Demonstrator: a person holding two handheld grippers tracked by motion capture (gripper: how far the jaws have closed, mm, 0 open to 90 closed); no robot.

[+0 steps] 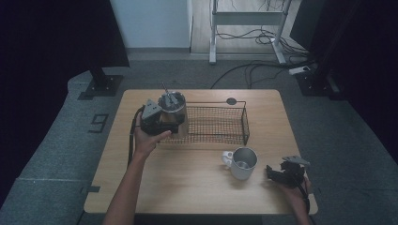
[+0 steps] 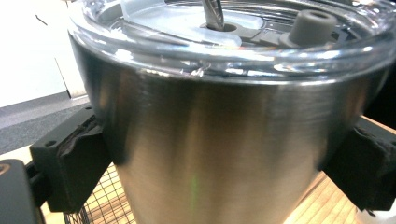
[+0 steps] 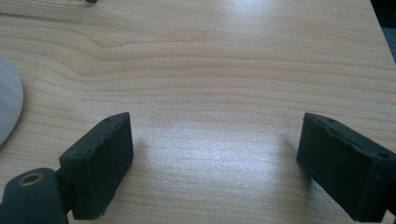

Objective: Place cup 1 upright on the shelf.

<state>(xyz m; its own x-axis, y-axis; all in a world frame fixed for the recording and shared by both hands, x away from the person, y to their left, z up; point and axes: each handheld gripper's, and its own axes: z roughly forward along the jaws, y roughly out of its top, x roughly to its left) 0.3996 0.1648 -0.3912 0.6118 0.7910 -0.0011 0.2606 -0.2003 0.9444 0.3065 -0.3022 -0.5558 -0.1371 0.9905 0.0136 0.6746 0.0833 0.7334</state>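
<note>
A steel tumbler (image 1: 172,110) with a clear lid and a metal straw stands upright at the left end of a black wire basket (image 1: 245,123). My left gripper (image 1: 172,123) is shut on it, with a pad on each side of its wall. In the left gripper view the tumbler (image 2: 224,140) sits close up between the jaws of my left gripper (image 2: 224,163), with basket mesh (image 2: 100,203) below. I cannot tell whether it rests on the mesh. My right gripper (image 1: 273,172) stands open low over the table's near right corner. Nothing lies between the jaws of my right gripper (image 3: 215,158).
A white mug (image 1: 241,163) with a steel inside stands just left of the right gripper; its edge (image 3: 7,107) shows in the right gripper view. A small dark disc (image 1: 231,101) lies behind the basket. The wooden table (image 1: 187,183) ends close behind the right hand.
</note>
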